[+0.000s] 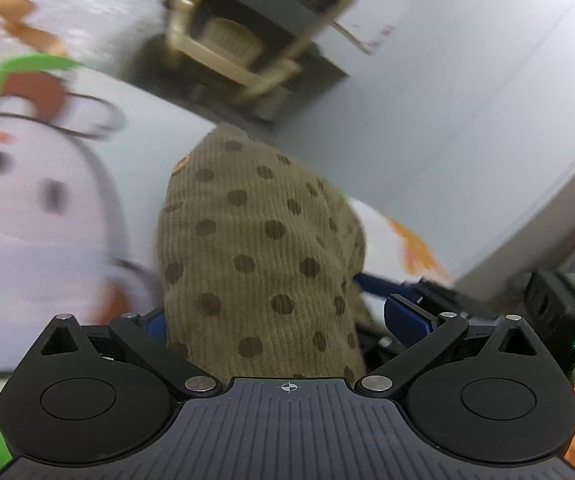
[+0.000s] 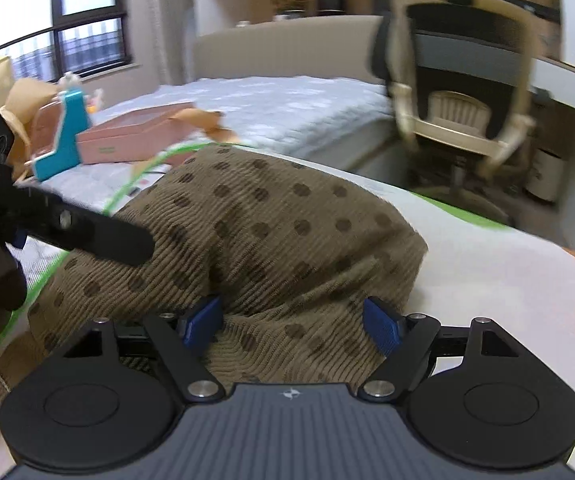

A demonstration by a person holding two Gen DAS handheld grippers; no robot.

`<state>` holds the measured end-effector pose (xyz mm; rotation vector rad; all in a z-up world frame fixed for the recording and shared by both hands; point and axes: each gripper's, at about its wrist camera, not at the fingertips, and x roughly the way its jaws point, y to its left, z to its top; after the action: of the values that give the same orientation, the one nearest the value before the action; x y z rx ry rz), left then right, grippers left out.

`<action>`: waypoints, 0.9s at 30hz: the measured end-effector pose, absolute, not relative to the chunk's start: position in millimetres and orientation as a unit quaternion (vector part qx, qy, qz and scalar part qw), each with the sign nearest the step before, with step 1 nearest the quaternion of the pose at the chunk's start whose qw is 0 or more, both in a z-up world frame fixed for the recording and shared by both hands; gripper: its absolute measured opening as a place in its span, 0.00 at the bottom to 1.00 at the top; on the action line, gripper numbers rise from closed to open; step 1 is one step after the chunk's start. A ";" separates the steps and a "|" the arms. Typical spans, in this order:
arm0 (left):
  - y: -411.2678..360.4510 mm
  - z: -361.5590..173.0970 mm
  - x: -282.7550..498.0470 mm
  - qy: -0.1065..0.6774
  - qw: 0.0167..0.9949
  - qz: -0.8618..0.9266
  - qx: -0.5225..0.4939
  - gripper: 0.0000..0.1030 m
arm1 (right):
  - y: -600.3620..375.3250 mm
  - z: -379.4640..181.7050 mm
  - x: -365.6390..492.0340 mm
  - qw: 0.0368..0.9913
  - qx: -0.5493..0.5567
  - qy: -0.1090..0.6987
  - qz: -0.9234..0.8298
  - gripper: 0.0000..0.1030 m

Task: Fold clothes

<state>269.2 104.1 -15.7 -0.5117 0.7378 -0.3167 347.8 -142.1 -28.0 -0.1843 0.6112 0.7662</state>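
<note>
A brown corduroy garment with dark polka dots (image 1: pixel 255 248) lies bunched on a white printed bedspread (image 1: pixel 47 216). My left gripper (image 1: pixel 283 316) is open. The garment runs between its blue fingers (image 1: pixel 405 312) right up to the body, with a small gap beside the right-hand finger. My right gripper (image 2: pixel 293 322) is open too, and a thick fold of the same garment (image 2: pixel 279 232) fills the space between its blue fingers (image 2: pixel 203 320). In the right wrist view, the left gripper (image 2: pixel 87 232) reaches in from the left over the garment. The fingertips of both grippers are hidden by cloth.
The bedspread (image 2: pixel 487 280) has a green line and orange shapes printed on it. A beige office chair (image 2: pixel 459 100) stands beyond the bed edge. Pink boxes (image 2: pixel 135 136) and a teal object (image 2: pixel 71 132) lie on a second mattress behind. The view is motion-blurred.
</note>
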 end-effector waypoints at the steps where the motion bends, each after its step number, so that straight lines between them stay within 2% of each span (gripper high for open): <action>1: 109.2 -14.8 266.8 0.355 0.894 -0.144 -0.232 1.00 | -139.6 -27.8 350.6 0.878 -0.088 0.295 0.368 0.84; 4: 120.9 1.8 254.5 0.330 0.915 -0.132 -0.190 1.00 | -146.0 -25.0 352.9 0.884 -0.100 0.294 0.350 0.86; 12: 111.9 45.7 297.8 0.273 0.918 -0.209 -0.196 1.00 | -159.7 16.7 328.1 0.893 -0.112 0.229 0.370 0.86; 14: 104.2 30.6 329.1 0.320 0.905 -0.194 -0.203 1.00 | -153.4 25.5 318.4 0.884 -0.110 0.222 0.397 0.86; 19: 99.1 19.2 355.1 0.338 0.904 -0.170 -0.199 1.00 | -135.1 14.6 293.1 0.852 -0.147 0.233 0.444 0.87; 22: 100.5 29.7 335.3 0.316 0.917 -0.157 -0.183 1.00 | -135.0 4.4 264.8 0.853 -0.230 0.195 0.426 0.87; 27: 109.2 42.2 247.4 0.254 0.959 -0.094 -0.084 1.00 | -159.1 -2.8 226.9 0.868 -0.301 0.135 0.372 0.85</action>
<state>247.4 109.2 42.2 -0.1704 0.5153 -0.1907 226.9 -159.1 -2.8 -0.6292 0.2836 0.7789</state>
